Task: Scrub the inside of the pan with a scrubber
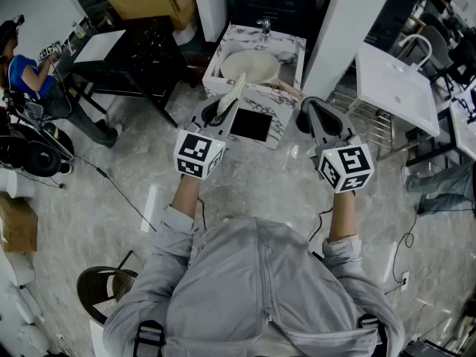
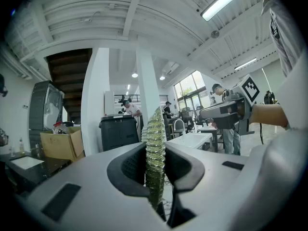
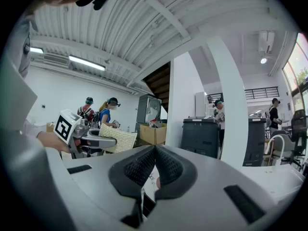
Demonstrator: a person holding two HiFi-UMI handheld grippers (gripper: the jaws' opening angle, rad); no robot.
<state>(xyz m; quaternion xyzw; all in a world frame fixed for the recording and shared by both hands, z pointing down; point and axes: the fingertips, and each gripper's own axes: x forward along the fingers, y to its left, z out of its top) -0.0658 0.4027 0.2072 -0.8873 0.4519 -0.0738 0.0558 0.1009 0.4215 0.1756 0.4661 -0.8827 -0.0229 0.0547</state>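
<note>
Both forearms reach straight forward from grey sleeves [image 1: 335,248], side by side and apart. The hands are mostly hidden under the marker cubes. The left claw [image 2: 155,171] is clamped on the scrubber [image 2: 155,138], a pale, ribbed mesh pad held edge-on. The pad stands upright between the two pads and rises well above them. The right claw [image 3: 155,166] is closed, its ribbed pads pressed together with nothing between them. Both claws point ahead toward the marbled tabletop [image 1: 288,50], and in the head view they sit at its near edge. Each gripper view is tilted upward and takes in ceiling, columns and the far room, so neither shows the tabletop.

The pan is hard to pick out. A pale round bowl [image 1: 251,67] sits in the tabletop below a faucet [image 1: 264,27], and it cannot be told whether it is the pan or a sink basin. A black square [image 1: 251,125] lies on the near part of the tabletop, between the two claws in the head view, and what it is cannot be made out. The scrubber's lower end is buried between the left jaws. In the head view the scrubber hides the left claw's tips. How high the claws are above the tabletop cannot be judged.
</note>
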